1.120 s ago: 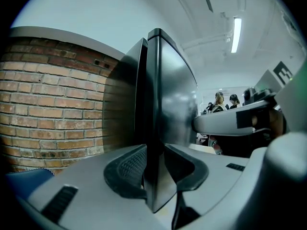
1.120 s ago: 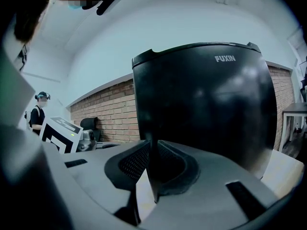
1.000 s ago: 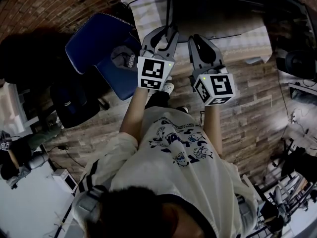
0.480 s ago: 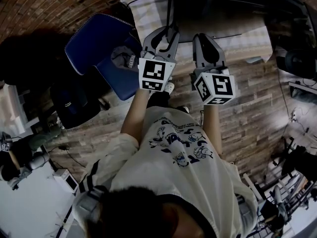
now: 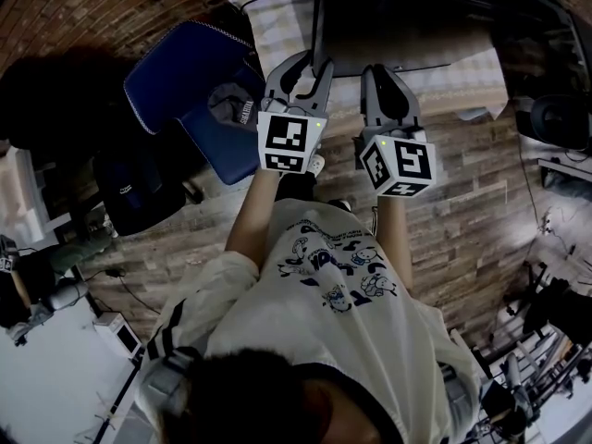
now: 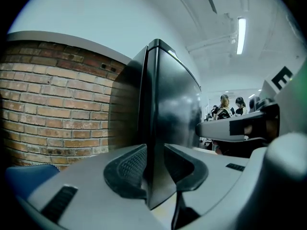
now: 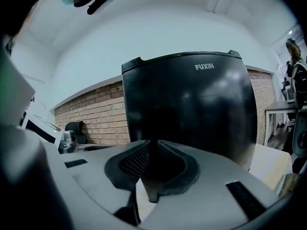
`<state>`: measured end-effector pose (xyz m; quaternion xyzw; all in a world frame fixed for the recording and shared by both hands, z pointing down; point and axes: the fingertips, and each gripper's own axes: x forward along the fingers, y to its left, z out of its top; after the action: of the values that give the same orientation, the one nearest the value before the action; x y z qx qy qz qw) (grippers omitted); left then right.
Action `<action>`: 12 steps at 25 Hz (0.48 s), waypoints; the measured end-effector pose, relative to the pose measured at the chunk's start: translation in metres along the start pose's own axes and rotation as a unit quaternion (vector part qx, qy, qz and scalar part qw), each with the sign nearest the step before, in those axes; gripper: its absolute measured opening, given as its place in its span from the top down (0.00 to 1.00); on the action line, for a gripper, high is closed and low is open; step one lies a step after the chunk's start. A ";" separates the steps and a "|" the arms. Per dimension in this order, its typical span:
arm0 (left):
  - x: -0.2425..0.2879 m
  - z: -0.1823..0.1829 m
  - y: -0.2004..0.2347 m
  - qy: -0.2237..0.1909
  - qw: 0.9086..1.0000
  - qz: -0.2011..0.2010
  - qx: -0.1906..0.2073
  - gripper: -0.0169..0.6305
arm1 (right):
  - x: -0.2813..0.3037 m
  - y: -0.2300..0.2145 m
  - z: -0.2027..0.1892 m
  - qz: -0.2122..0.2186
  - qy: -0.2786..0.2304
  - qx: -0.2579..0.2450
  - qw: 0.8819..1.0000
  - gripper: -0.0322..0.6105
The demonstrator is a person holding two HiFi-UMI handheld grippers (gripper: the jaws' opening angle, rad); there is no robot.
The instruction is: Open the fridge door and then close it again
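- The fridge (image 5: pixel 407 17) is a black cabinet standing on a table under a checked cloth (image 5: pixel 259 7), directly ahead of both grippers at the top of the head view.
- Left gripper (image 5: pixel 301 63): the jaws stand partly apart and clamp the vertical edge of the fridge door (image 6: pixel 156 128). In the left gripper view this dark edge fills the gap between the two pads.
- The frames do not show whether the door is ajar or fully shut.
- Right gripper (image 5: pixel 386 70): the jaws are together at the tips. It is held level just beside the left gripper and faces the glossy front panel, which bears the lettering "FUXIN".
- A blue chair (image 5: pixel 176 81) stands to the left of the table on a wooden floor (image 5: pixel 462 220).
- A brick wall (image 6: pixel 48 104) runs behind the fridge.
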<state>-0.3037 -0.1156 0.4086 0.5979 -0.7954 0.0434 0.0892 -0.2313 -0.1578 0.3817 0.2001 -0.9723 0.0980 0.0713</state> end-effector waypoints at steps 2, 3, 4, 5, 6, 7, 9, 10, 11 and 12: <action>-0.005 0.003 -0.004 -0.003 1.000 0.003 0.000 0.79 | -0.005 0.001 0.001 -0.001 -0.002 0.000 1.000 0.85; -0.007 0.004 -0.006 -0.004 1.000 0.004 0.000 0.79 | -0.007 0.002 0.001 -0.001 -0.002 -0.001 1.000 0.85; -0.010 0.005 -0.008 -0.005 1.000 0.005 0.000 0.79 | -0.009 0.002 0.001 0.000 -0.002 -0.002 1.000 0.85; -0.012 0.006 -0.010 -0.006 1.000 0.006 -0.001 0.79 | -0.012 0.003 0.001 0.000 -0.001 -0.003 1.000 0.86; -0.015 0.008 -0.012 -0.008 1.000 0.007 -0.003 0.79 | -0.014 0.004 0.000 0.001 -0.001 -0.005 1.000 0.86; -0.017 0.009 -0.014 -0.010 1.000 0.009 -0.006 0.79 | -0.016 0.005 -0.001 0.002 -0.001 -0.006 1.000 0.86; -0.023 0.012 -0.017 -0.016 1.000 0.013 -0.008 0.79 | -0.021 0.005 -0.001 0.002 -0.002 -0.005 1.000 0.86; -0.025 0.014 -0.020 -0.018 1.000 0.014 -0.007 0.79 | -0.024 0.005 -0.001 0.002 -0.003 -0.005 1.000 0.86; -0.027 0.016 -0.022 -0.021 1.000 0.015 -0.006 0.79 | -0.028 0.004 -0.001 0.001 -0.004 -0.006 1.000 0.86; -0.030 0.018 -0.025 -0.024 1.000 0.015 -0.006 0.79 | -0.031 0.004 -0.001 0.001 -0.005 -0.006 1.000 0.86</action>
<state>-0.2733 -0.0979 0.3843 0.5862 -0.8065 0.0257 0.0730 -0.2051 -0.1425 0.3763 0.1996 -0.9733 0.0909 0.0676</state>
